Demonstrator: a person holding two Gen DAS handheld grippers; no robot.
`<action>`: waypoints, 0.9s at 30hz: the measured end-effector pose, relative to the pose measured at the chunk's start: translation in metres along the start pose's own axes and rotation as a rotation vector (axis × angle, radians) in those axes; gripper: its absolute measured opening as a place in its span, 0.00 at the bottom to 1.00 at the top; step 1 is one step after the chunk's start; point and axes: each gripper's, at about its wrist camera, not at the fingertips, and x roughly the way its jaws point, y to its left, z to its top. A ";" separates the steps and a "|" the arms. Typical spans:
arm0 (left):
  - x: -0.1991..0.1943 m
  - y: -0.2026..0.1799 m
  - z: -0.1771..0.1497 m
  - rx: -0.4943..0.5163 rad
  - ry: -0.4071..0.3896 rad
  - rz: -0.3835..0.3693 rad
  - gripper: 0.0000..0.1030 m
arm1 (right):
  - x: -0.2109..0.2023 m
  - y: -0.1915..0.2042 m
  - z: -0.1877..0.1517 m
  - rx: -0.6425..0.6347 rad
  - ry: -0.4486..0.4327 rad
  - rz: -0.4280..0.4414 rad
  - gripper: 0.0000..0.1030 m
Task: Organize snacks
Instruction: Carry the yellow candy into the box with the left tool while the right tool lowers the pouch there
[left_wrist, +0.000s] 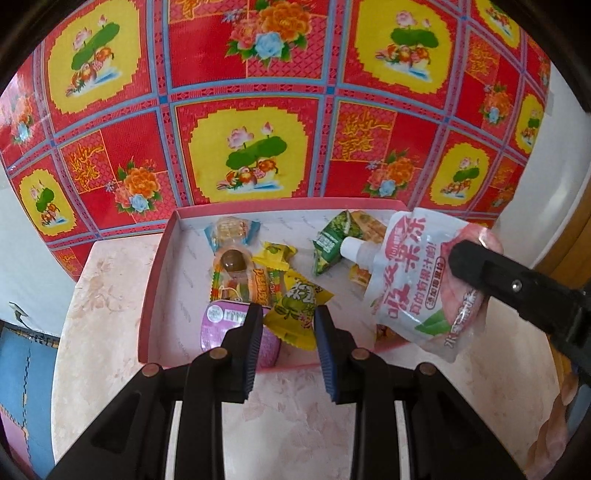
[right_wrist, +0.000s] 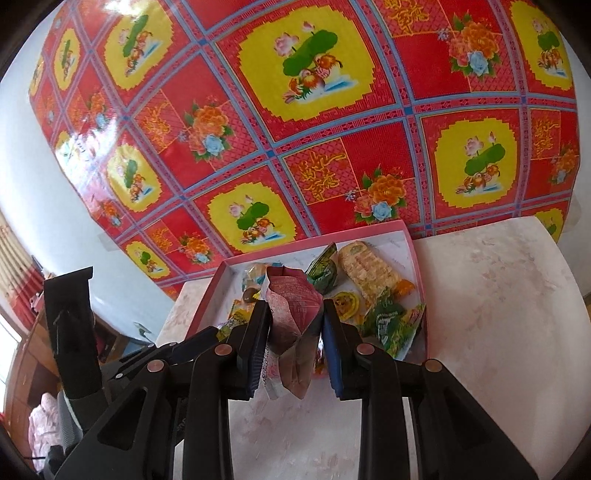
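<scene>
A shallow pink box (left_wrist: 155, 280) on the pale table holds several wrapped snacks. My left gripper (left_wrist: 290, 317) hangs over the box's near edge, shut on a yellow packet with green print (left_wrist: 295, 306). To its right, over the box's right corner, my right gripper (left_wrist: 469, 273) is shut on a white and pink spouted jelly pouch (left_wrist: 410, 280). In the right wrist view that pouch (right_wrist: 295, 314) stands edge-on between the right gripper (right_wrist: 295, 321) pads, in front of the box (right_wrist: 413, 251).
Inside the box lie a purple cup (left_wrist: 218, 321), a brown ball sweet (left_wrist: 232, 262), a green packet (left_wrist: 328, 243) and a cracker packet (right_wrist: 369, 273). The marbled table top (right_wrist: 498, 295) stretches right of the box. A red and yellow floral sheet (left_wrist: 251, 110) covers the wall behind.
</scene>
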 end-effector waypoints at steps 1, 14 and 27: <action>0.003 0.001 0.001 -0.003 0.002 -0.001 0.29 | 0.002 -0.001 0.001 0.001 0.001 0.000 0.28; 0.031 0.011 0.010 -0.029 0.016 0.023 0.29 | 0.030 -0.005 0.008 0.016 0.044 -0.012 0.28; 0.056 0.017 0.014 -0.046 0.034 0.037 0.29 | 0.058 -0.015 0.007 0.038 0.057 -0.008 0.29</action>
